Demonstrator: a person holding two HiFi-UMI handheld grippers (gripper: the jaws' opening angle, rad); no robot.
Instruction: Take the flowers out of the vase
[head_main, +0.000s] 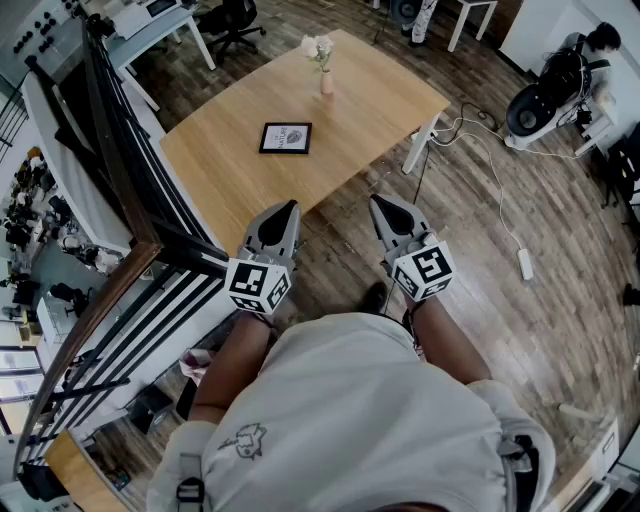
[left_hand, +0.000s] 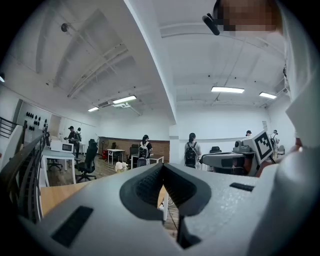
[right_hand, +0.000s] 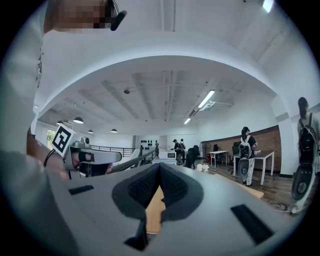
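Note:
White flowers (head_main: 318, 46) stand upright in a small pink vase (head_main: 327, 82) near the far edge of the wooden table (head_main: 380, 105). Both grippers hover level over the floor, short of the table's near edge and far from the vase. My left gripper (head_main: 289, 208) is shut with nothing in it, and my right gripper (head_main: 379, 202) is shut and empty too. In the left gripper view the jaws (left_hand: 162, 167) meet at their tips, with the flowers (left_hand: 120, 166) small beyond them. The right gripper view shows closed jaws (right_hand: 160, 166) and the flowers (right_hand: 202, 168) off to the right.
A black-framed picture (head_main: 286, 137) lies on the table between me and the vase. A dark stair railing (head_main: 120, 170) runs along the left. A white cable and power strip (head_main: 524, 263) lie on the floor at right. People (left_hand: 191, 150) stand by desks farther off.

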